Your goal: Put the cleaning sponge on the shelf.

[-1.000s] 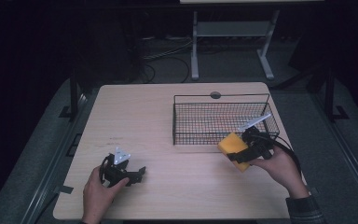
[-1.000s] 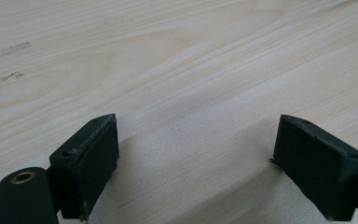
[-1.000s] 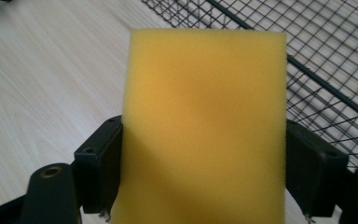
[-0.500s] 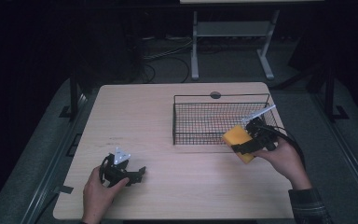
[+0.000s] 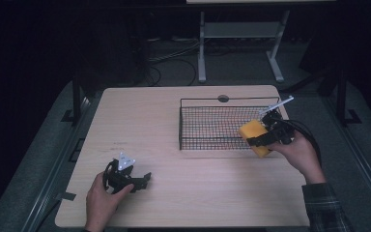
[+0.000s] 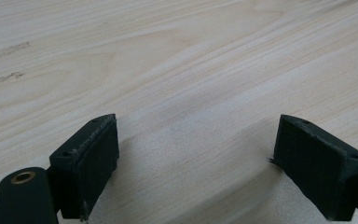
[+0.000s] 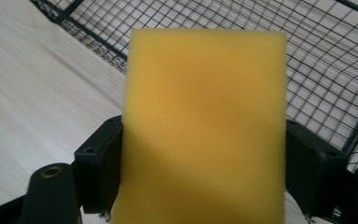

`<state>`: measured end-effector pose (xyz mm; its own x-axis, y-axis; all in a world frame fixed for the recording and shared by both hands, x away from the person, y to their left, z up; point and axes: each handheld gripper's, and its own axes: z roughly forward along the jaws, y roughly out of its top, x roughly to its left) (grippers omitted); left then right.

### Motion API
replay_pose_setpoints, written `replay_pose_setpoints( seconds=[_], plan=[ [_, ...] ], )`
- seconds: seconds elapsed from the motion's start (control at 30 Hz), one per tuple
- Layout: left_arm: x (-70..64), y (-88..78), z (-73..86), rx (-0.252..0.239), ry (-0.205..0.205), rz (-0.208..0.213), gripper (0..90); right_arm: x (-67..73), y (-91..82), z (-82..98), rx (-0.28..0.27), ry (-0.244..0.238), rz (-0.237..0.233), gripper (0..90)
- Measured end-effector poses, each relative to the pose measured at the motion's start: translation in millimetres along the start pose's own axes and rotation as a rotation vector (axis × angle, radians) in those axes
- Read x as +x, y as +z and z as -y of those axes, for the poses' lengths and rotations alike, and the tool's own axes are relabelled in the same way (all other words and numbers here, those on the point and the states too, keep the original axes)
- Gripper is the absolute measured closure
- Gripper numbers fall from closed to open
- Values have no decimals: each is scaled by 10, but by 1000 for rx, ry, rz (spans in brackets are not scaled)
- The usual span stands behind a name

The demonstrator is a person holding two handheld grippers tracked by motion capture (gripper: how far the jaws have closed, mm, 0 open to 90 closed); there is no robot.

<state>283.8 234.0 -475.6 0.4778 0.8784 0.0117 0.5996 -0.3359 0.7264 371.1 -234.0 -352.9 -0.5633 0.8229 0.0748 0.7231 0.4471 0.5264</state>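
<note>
Two grippers on show: the right gripper (image 5: 261,140) has its fingers (image 7: 98,168) clamped on either side of a yellow rectangular foam sponge (image 7: 205,126), holding it up at the near right corner of the black wire mesh basket (image 5: 212,126), right against the front wall. Over on the near left of the pale wooden tabletop (image 5: 174,193), the left gripper (image 6: 196,163) sits low in the person's left hand (image 5: 102,200), fingers (image 6: 321,163) spread wide apart, bare wood grain between them.
</note>
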Motion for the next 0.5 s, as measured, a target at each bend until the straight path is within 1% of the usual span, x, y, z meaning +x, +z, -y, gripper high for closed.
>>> replay_pose_setpoints(
  seconds=[0.07,0.1,0.13,0.27,0.3,0.5],
  plan=[
    [0,0,0,0,0,0,132,-50,1,-21,1,10,1,228],
    [0,0,0,0,0,0,132,-50,1,-21,1,10,1,228],
    [1,0,0,0,1,0,132,-90,3,-40,2,23,5,228],
    [1,0,0,0,1,0,132,-163,13,-78,2,44,9,228],
    [1,0,0,0,1,0,132,-189,21,-89,1,42,12,228],
    [0,0,0,0,0,0,132,-317,50,-150,0,70,26,228]
  ],
)
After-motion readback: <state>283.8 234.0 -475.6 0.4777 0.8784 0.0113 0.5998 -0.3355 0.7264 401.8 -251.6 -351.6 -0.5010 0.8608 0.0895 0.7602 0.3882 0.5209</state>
